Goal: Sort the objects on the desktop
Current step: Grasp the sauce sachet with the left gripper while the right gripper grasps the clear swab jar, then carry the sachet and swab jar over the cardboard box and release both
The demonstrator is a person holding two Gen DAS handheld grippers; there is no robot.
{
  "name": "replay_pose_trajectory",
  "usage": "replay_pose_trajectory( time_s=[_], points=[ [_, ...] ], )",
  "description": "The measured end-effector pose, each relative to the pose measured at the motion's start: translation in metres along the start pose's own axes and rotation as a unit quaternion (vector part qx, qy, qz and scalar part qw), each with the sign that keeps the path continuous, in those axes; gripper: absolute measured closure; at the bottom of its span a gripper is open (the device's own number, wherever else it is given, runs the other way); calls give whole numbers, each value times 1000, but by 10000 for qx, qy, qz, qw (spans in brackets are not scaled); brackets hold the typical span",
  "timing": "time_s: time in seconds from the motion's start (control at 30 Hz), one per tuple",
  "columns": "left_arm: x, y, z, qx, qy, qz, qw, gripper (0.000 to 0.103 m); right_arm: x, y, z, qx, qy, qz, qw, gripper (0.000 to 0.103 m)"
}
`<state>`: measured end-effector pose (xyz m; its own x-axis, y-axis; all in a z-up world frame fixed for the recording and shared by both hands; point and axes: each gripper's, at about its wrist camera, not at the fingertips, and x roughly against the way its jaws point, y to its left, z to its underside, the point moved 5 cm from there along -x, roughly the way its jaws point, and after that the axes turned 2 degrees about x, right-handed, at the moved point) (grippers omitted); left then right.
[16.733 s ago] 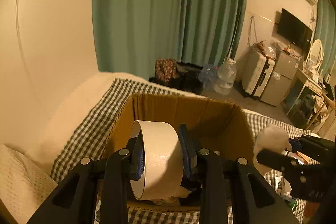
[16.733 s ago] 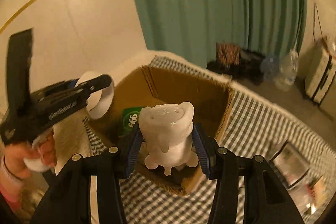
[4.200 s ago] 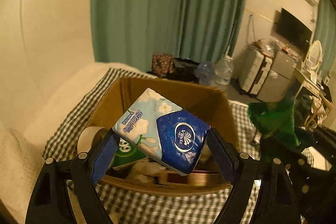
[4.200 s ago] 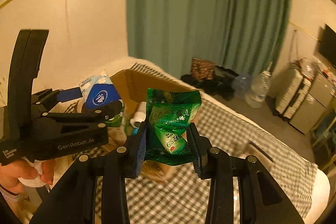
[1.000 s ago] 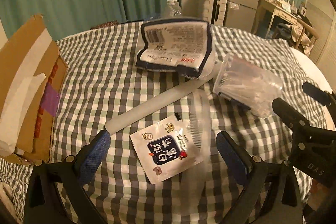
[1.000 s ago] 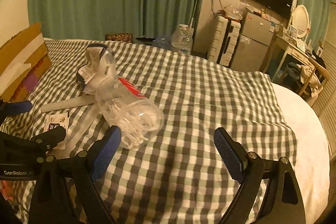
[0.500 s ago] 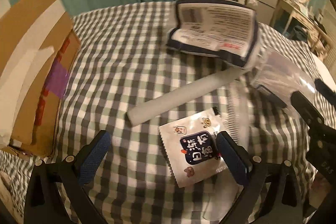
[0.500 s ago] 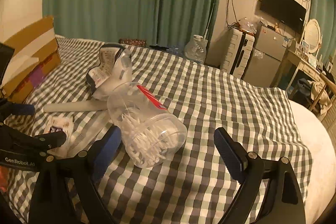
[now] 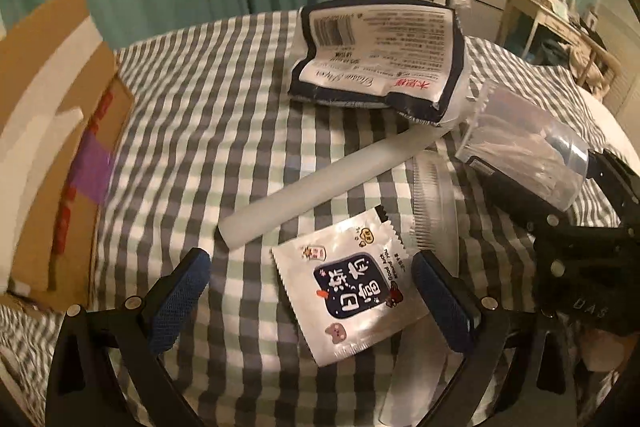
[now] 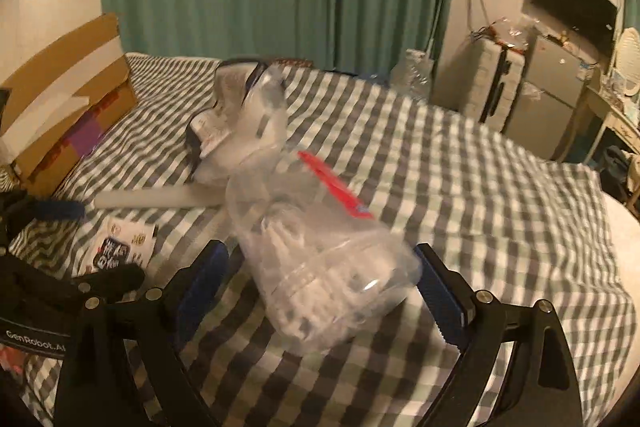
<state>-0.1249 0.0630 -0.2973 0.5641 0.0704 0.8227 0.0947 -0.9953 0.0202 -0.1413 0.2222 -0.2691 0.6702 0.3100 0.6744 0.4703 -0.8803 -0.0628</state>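
A clear plastic jar (image 10: 320, 255) of cotton swabs with a red label lies on its side on the checked cloth. My right gripper (image 10: 322, 287) straddles it, jaws closing, and a gap still shows at the left pad. My left gripper (image 9: 310, 301) is open over a white sachet (image 9: 352, 291) with a dark blue label, which lies flat between its fingers and touches neither. Beyond the sachet lie a white tube (image 9: 332, 183) and a navy-and-white packet (image 9: 380, 59). The jar (image 9: 524, 151) and the right gripper (image 9: 580, 227) show at the right of the left wrist view.
A cardboard box (image 9: 52, 131) stands at the left edge of the cloth, also in the right wrist view as the box (image 10: 60, 107). A clear comb-like strip (image 9: 434, 203) lies beside the sachet. Green curtains and room furniture are behind.
My right gripper has come forward and down, so the jar now fills the space between its fingers. The left gripper has shifted only slightly, with the sachet nearer its right finger.
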Motion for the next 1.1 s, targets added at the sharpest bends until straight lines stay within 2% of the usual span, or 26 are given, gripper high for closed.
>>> replay_pose_trajectory(
  time_s=[0.07,0.2,0.3,0.33,0.37,0.43,0.5,0.57,0.67,0.77,0.93,1.03,1.1],
  points=[
    [-2,3,1,130,54,114,9998,0,2,-2,2,-78,-13,-22,10000,24],
    [-4,6,6,274,208,451,9984,0,4,-9,6,-326,-18,-246,9992,27],
    [-3,5,5,285,187,455,9984,10,9,-9,8,-327,-37,-159,9993,29],
    [0,4,6,304,177,504,9981,18,11,-8,8,-313,-27,-146,9994,29],
    [1,4,6,325,158,533,9979,33,14,-7,9,-294,-21,-135,9995,29],
    [1,4,9,278,178,516,9981,54,21,-6,10,-271,-17,-103,9996,30],
    [4,3,10,219,151,562,9981,63,28,-5,12,-259,-2,-47,9997,31],
    [9,2,11,257,142,674,9973,81,35,-4,17,-256,47,-22,9997,32],
    [12,-2,9,206,104,758,9969,94,49,-3,28,-272,129,46,9995,32],
    [27,-6,9,98,-102,735,9972,98,65,-4,35,-247,185,183,9994,32],
    [66,-4,1,176,-774,846,9933,98,107,-10,55,-579,182,392,9974,33],
    [92,-2,-4,318,-998,915,9903,98,126,-12,62,-637,240,538,9962,35],
    [110,-3,-8,217,-1131,887,9894,98,139,-13,63,-698,201,588,9956,35]
  ],
)
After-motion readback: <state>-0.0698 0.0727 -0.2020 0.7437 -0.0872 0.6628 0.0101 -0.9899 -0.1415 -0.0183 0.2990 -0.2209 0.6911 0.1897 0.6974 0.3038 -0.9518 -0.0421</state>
